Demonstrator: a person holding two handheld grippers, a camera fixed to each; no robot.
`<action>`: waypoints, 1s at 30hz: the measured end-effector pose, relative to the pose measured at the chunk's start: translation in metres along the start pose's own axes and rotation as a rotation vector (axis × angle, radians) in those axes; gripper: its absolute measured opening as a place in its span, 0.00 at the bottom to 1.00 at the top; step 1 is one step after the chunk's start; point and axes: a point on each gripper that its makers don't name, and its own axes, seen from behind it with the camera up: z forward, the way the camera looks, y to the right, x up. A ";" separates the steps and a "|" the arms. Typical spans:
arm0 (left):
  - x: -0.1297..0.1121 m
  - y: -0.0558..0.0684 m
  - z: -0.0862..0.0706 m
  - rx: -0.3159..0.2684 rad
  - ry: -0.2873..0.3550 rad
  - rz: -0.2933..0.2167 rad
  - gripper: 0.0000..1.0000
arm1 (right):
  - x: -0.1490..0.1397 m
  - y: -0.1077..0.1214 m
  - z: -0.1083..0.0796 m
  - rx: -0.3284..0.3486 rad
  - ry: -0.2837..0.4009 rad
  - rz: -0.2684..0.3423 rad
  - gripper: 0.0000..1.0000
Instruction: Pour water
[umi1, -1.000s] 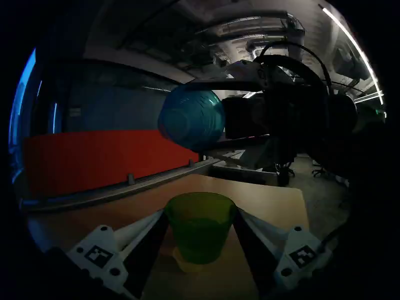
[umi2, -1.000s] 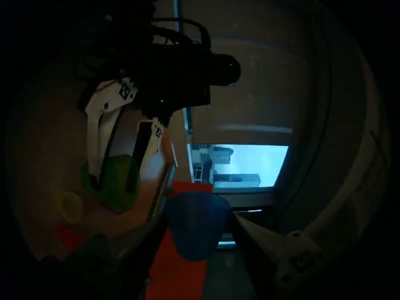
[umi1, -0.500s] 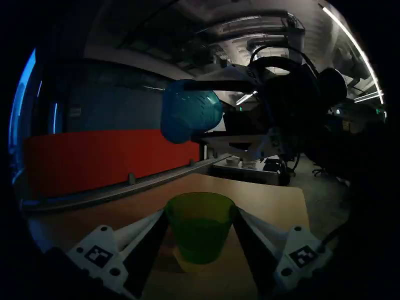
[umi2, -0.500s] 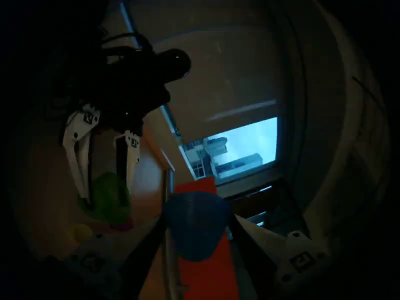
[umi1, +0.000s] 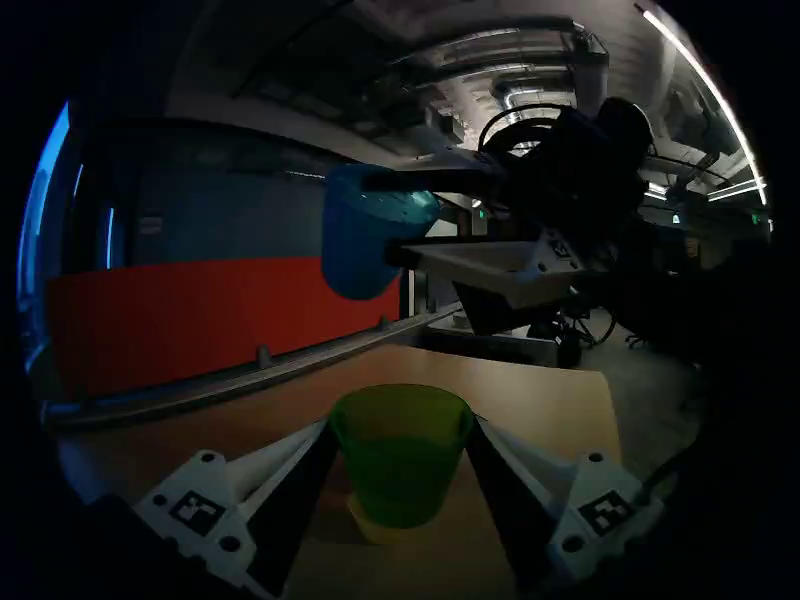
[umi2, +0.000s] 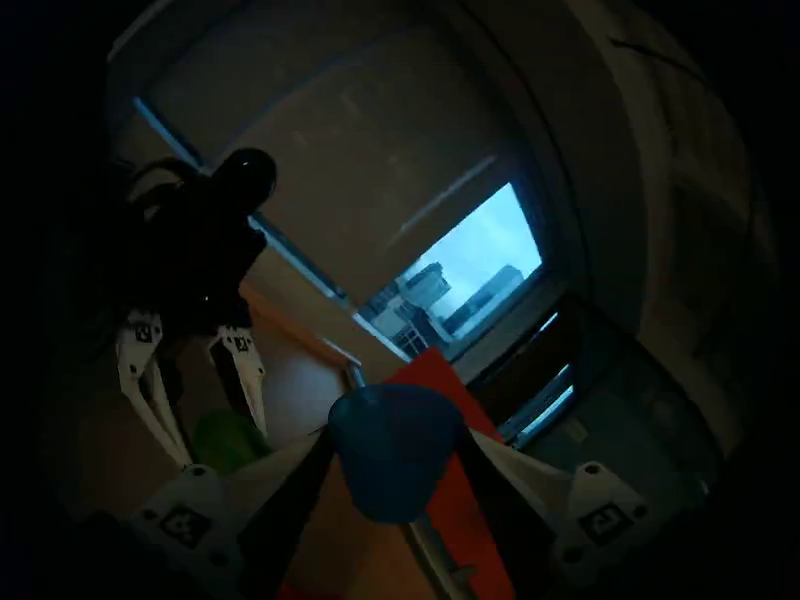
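A green cup (umi1: 401, 450) stands upright on the wooden table (umi1: 530, 395), held between the white fingers of my left gripper (umi1: 401, 462), which is shut on it. A blue cup (umi1: 362, 240) hangs in the air above and behind the green cup, gripped by my right gripper (umi1: 405, 215) and tilted sideways. In the right gripper view the blue cup (umi2: 394, 458) sits between that gripper's (umi2: 396, 466) fingers, and the left gripper (umi2: 195, 385) with the green cup (umi2: 226, 440) lies lower left. Whether water is in either cup is too dark to tell.
A small pale yellow disc (umi1: 372, 528) lies on the table under the green cup. A red panel (umi1: 200, 315) and a metal rail (umi1: 260, 370) run along the table's far edge. A bright window (umi2: 470, 270) is beyond. The room is dim.
The blue cup has rolled back from a steep tilt over the green cup toward level, and the right gripper has swung round with it. The left gripper and green cup have stayed still.
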 end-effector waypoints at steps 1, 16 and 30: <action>0.000 0.000 0.000 0.000 0.000 0.001 0.86 | 0.000 0.000 -0.001 0.001 0.004 0.021 0.90; 0.001 0.002 0.002 0.001 -0.003 0.007 0.86 | 0.006 -0.011 -0.003 0.044 0.033 0.369 0.90; 0.003 0.003 0.002 -0.001 -0.003 0.010 0.86 | 0.017 -0.012 -0.002 0.095 0.060 0.714 0.91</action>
